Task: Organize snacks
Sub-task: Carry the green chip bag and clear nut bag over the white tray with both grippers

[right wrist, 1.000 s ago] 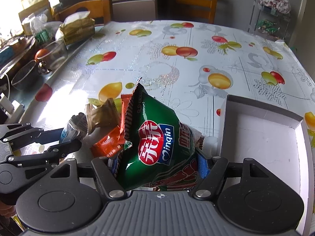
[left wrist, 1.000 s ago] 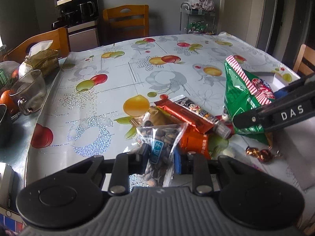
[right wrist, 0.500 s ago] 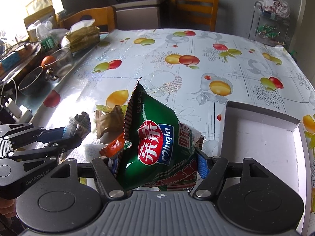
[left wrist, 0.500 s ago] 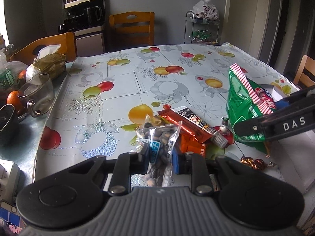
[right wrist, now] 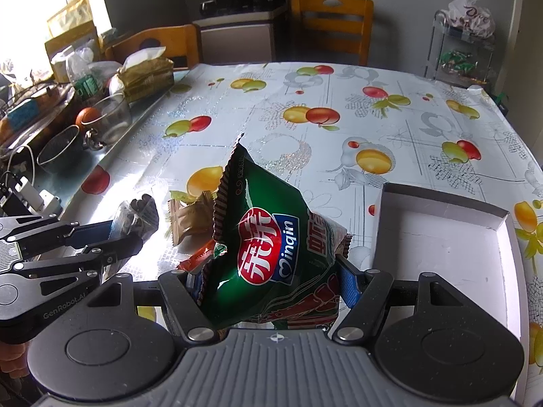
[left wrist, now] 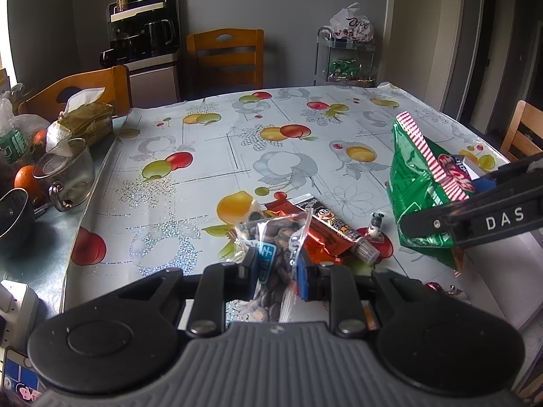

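My left gripper [left wrist: 276, 264] is shut on a clear packet of dark seeds [left wrist: 276, 240], held a little above the fruit-print tablecloth [left wrist: 210, 156]. From the right wrist view that gripper [right wrist: 135, 227] comes in at the left with the seed packet [right wrist: 139, 212] in its tips. My right gripper [right wrist: 271, 281] is shut on a green chip bag [right wrist: 271, 237], also raised; the same green chip bag [left wrist: 420, 190] shows at the right of the left wrist view. An orange wrapper [left wrist: 319, 237], a dark candy bar [left wrist: 334, 225] and a brown packet [right wrist: 190, 217] lie on the cloth beneath.
A white shallow box [right wrist: 441, 254] sits open to the right of the chip bag. Along the left table edge stand a glass mug [left wrist: 66, 173], an orange [left wrist: 25, 176], a dark bowl [left wrist: 15, 213] and a tissue pack [left wrist: 88, 118]. Wooden chairs [left wrist: 225, 59] stand beyond the table.
Both grippers have risen a little with their packets, so more of the table and room shows. The seed packet and the chip bag stay gripped.
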A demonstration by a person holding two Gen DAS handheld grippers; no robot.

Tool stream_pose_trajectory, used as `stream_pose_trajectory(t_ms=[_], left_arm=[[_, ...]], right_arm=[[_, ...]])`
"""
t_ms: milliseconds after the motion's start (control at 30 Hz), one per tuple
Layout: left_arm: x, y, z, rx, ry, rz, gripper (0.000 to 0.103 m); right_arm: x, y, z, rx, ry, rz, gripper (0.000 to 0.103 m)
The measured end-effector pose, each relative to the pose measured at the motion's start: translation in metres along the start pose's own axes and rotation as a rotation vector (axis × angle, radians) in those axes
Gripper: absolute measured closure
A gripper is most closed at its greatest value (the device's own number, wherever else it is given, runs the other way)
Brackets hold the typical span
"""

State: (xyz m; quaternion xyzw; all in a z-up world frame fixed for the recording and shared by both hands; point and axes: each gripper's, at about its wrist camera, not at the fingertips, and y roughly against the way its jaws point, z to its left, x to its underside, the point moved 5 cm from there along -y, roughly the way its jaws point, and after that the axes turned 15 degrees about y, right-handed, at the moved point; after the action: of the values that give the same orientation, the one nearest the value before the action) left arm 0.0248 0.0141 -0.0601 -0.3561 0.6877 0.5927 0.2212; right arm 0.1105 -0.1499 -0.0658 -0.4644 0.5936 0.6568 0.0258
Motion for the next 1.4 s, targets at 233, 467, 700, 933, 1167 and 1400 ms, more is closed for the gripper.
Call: stream_pose_trajectory(t_ms=[233, 467, 700, 933, 1167, 1400], left_arm=[[-0.002, 0.002, -0.011, 0.015, -0.015, -0.004, 0.083], [-0.004, 0.003, -0.025, 0.035, -0.036, -0.007, 0.083], [-0.007, 0.0, -0.041, 0.066, -0.062, -0.008, 0.083], [-0.011, -0.003, -0.056, 0.101, -0.094, -0.011, 0.083], [-0.014, -0.008, -0.066, 0.133, -0.106, -0.008, 0.083], [-0.014, -0.015, -0.08, 0.173, -0.135, 0.002, 0.083]], right_arm=[[0.003, 0.008, -0.005, 0.013, -0.013, -0.01, 0.033], [0.008, 0.016, -0.012, 0.03, -0.033, -0.022, 0.033], [0.014, 0.025, -0.025, 0.057, -0.066, -0.033, 0.033], [0.019, 0.033, -0.036, 0.082, -0.102, -0.041, 0.033], [0.024, 0.04, -0.047, 0.107, -0.135, -0.046, 0.033], [0.033, 0.046, -0.06, 0.136, -0.172, -0.04, 0.033]])
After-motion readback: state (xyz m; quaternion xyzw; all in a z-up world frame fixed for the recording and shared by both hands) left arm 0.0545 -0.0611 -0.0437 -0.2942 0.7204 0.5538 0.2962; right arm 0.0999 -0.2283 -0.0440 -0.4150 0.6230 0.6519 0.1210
